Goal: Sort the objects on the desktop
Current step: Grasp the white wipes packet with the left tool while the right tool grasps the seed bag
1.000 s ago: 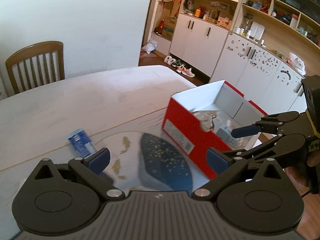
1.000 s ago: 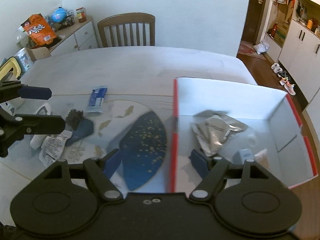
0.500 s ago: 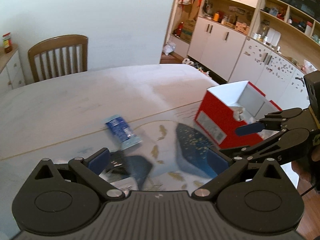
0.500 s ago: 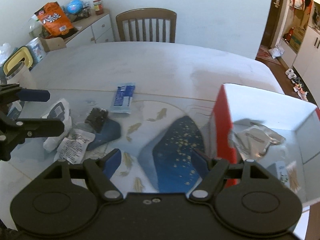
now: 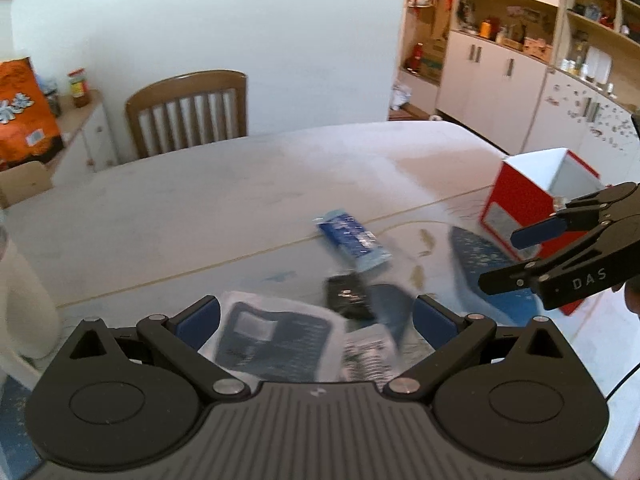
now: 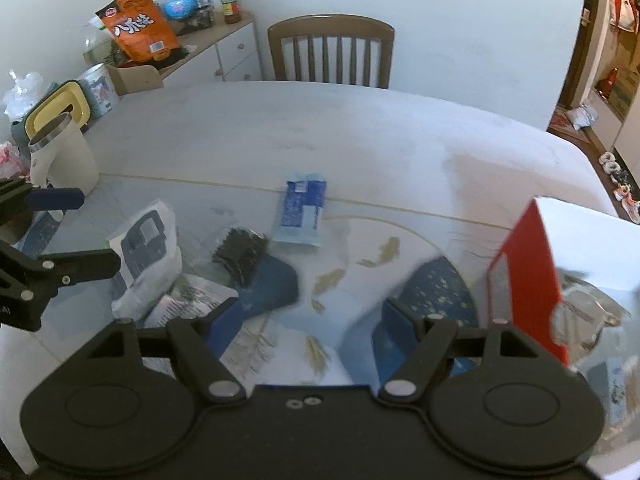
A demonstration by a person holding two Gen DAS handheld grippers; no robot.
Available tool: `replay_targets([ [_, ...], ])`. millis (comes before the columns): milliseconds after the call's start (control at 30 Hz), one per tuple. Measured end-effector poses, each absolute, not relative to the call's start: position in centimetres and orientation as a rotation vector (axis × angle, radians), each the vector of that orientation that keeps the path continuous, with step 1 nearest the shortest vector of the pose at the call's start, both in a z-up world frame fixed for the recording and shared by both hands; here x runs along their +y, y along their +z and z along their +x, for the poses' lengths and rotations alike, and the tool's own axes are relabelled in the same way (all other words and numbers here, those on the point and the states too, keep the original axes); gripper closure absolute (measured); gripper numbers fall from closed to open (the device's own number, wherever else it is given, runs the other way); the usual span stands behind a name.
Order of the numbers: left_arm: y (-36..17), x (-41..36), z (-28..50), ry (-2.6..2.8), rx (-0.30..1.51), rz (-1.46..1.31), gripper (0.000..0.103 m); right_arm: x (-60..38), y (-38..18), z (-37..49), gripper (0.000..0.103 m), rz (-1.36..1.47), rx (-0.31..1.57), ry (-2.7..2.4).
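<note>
With 4 packets loose on the bench (image 6: 320,128), the red box (image 6: 524,264) waits beside them as the bin. Left claw (image 5: 316,316) and right claw (image 6: 308,320) both hang wide open, empty, over the pile.

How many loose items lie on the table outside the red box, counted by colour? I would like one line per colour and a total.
Blue packet: 1
White packet with a dark blue print: 1
Black packet: 1
White sachet with black print: 1
Total: 4 loose items outside the red box. Both hand-held grippers are open and empty.
</note>
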State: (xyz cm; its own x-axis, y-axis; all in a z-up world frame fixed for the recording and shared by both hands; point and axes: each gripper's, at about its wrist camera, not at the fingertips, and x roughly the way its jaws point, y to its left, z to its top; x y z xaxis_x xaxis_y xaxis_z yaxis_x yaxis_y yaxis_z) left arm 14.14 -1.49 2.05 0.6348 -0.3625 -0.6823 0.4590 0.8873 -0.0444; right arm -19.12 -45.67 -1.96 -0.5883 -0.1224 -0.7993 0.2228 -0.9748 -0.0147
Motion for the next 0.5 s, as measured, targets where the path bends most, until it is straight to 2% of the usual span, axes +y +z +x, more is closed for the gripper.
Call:
replay_targets([
  [500,-1.8,1.0,16.3,-0.473,0.836,0.157,0.0,-48.9,-4.7,-22.8,0.027,1.352,0.127,-2.587],
])
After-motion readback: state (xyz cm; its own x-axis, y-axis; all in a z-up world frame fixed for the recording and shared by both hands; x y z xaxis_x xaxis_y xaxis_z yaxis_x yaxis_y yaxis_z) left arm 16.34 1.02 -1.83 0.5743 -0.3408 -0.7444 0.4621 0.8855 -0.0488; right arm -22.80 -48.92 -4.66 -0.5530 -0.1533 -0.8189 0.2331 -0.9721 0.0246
